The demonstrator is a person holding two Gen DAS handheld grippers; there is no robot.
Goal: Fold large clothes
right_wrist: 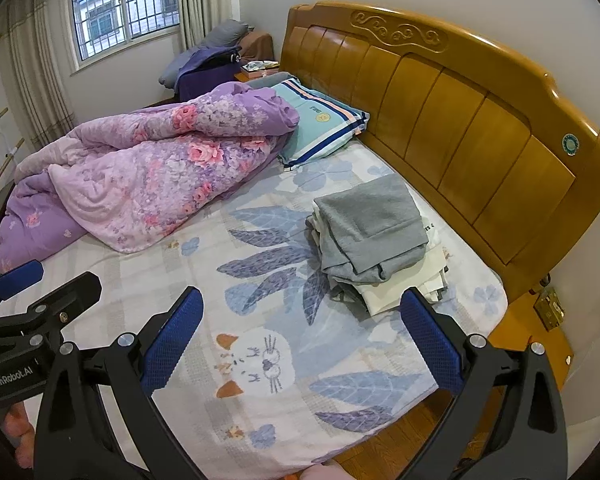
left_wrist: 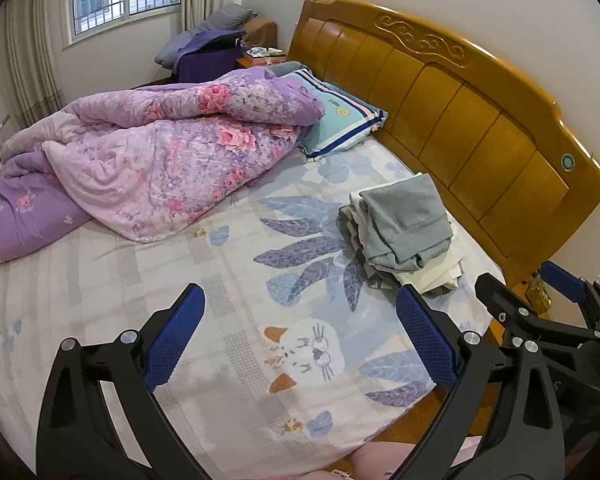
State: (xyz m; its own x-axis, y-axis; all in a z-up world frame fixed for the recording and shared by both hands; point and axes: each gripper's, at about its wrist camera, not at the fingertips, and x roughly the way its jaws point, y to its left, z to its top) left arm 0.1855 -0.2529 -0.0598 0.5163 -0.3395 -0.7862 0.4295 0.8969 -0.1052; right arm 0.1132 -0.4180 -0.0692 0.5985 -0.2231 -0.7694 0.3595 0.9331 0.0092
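Both my tongs, the left gripper [left_wrist: 300, 342] and right gripper [right_wrist: 302, 344], hang wide open and empty over the bedsheet [left_wrist: 228, 312], while the grey-topped clothes stack [right_wrist: 374, 236] lies ahead-right by the headboard [right_wrist: 460, 120], nearer my right.

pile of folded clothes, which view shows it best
The right wrist view: the pile of folded clothes sits larger and nearly unblocked. In the left wrist view the pile is smaller, its near corner behind a fingertip.
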